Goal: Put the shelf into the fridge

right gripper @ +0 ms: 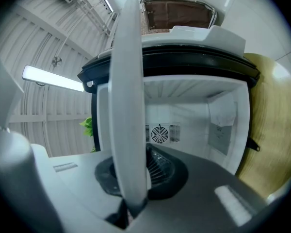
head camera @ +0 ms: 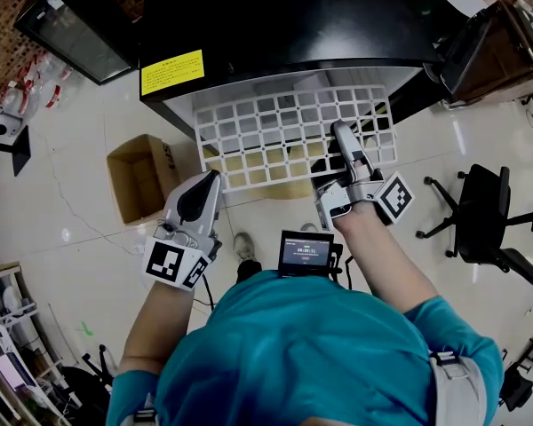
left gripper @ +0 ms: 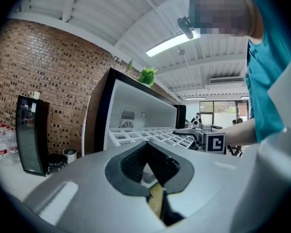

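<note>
The fridge is black outside and stands open, its white inside bare with a fan grille at the back. A white grid shelf lies level, its far edge at the fridge's mouth. My right gripper is shut on the shelf's front right part; in the right gripper view the shelf runs edge-on between the jaws. My left gripper is shut with its tip at the shelf's front left corner, and nothing shows between its pads. The left gripper view has the shelf ahead.
An open cardboard box stands on the tiled floor left of the fridge. A black office chair is at the right, a dark wooden cabinet at the upper right. A small glass-door cooler stands far left. A potted plant tops the fridge.
</note>
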### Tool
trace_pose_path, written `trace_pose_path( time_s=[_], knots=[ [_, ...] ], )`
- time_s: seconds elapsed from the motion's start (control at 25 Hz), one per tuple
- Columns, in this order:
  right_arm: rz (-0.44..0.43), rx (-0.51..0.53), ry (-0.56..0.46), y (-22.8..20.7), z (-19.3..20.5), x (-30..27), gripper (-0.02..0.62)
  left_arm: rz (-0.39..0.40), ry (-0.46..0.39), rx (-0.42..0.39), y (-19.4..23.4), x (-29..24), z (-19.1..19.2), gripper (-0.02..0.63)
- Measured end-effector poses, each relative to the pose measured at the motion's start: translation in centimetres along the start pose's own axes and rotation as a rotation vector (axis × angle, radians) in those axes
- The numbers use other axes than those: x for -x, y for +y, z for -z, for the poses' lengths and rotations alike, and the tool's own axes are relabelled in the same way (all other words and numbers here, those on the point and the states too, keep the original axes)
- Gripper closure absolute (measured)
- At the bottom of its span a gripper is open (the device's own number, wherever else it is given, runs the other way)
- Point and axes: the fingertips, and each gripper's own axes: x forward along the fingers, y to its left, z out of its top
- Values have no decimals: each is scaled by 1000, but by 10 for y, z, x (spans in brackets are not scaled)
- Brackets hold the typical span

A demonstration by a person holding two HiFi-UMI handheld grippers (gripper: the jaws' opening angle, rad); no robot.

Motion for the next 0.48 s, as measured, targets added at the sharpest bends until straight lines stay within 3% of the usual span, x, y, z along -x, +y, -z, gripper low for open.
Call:
trace_pose_path(
  time_s=[0.48],
  knots=[
    [-12,-27,-62,5,-4,0,561,-6,-8,-2,-5,6,-4,609]
  ],
)
